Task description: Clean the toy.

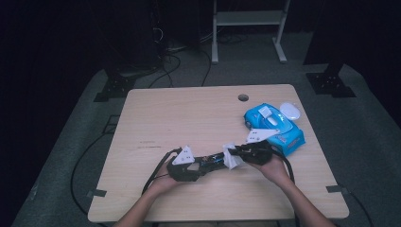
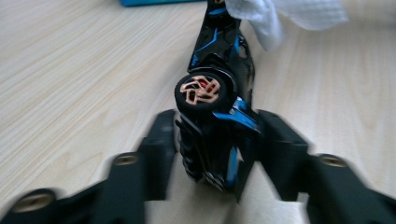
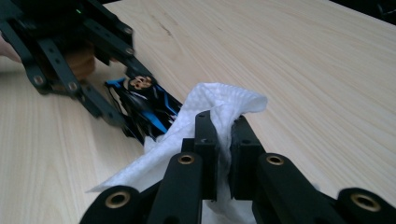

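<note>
Left gripper (image 2: 212, 154): at the bottom centre of its own view, both jaws are pressed against the sides of a black-and-blue toy car (image 2: 217, 112), which lies on its side with one orange-spoked wheel facing the camera.

Right gripper (image 3: 223, 140): at lower centre of its view, the jaws are clamped narrowly on a white wet wipe (image 3: 205, 130). The wipe appears to touch the car's far end, though blur prevents confirmation.

In the high view, car and wipe sit lower centre on the wooden table (image 1: 189, 118). A blue wipes packet (image 1: 276, 125) lies at right of centre.
</note>
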Action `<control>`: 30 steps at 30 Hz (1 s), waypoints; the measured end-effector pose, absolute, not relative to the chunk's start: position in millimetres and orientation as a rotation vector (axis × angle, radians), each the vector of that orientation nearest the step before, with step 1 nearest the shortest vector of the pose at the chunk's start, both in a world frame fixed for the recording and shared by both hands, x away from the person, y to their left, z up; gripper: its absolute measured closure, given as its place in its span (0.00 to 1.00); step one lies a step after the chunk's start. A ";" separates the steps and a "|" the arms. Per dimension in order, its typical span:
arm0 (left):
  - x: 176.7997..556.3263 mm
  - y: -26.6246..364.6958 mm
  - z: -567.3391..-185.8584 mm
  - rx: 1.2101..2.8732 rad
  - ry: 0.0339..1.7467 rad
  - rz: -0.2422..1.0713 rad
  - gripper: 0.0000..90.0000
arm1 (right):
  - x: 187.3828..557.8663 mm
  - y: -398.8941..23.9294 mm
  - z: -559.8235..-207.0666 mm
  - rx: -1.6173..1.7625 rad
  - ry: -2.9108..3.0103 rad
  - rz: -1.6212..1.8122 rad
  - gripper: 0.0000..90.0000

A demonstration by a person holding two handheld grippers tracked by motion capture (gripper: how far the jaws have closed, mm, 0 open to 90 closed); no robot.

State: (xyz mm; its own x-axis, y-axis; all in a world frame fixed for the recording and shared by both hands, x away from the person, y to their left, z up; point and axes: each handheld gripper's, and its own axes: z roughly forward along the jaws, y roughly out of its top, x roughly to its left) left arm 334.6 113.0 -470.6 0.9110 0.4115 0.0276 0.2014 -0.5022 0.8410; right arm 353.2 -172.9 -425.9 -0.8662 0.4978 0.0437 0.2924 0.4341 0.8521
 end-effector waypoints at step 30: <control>335.2 111.4 -471.9 2.089 0.399 0.278 0.63 | 339.2 -85.5 -433.3 0.500 2.504 1.447 0.94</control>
